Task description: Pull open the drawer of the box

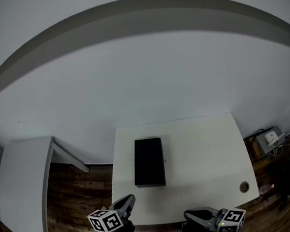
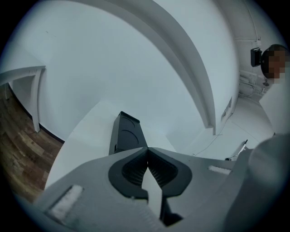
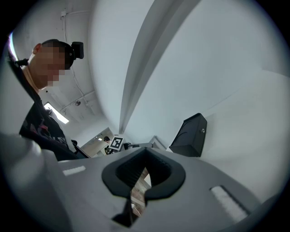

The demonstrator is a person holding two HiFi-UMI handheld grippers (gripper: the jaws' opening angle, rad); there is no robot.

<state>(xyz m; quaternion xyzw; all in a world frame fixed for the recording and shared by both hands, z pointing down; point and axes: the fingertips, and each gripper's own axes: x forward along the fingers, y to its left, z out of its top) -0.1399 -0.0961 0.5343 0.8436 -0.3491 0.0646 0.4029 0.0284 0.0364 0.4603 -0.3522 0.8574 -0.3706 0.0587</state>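
Two grippers, and neither is at the box yet.

Head view: the black oblong box [image 1: 148, 162] lies flat on the white rectangular table [image 1: 204, 153], left of its middle. It is well apart from the left gripper [image 1: 128, 199] and the right gripper [image 1: 191, 215], which are both at the near edge.

Left gripper view: the jaws are pressed together with nothing between them. The box's narrow end faces them across bare tabletop.

Right gripper view: these jaws are also pressed together and empty. The box sits up and to the right, with a small pale stud [image 3: 203, 130] on its end face. This may be the drawer pull, but it is too small to be sure.

Likely trouble: jaws that arrive closed would shove the box rather than grasp it. A pull without the other gripper bracing could drag the whole box along the smooth top and leave the drawer unopened.
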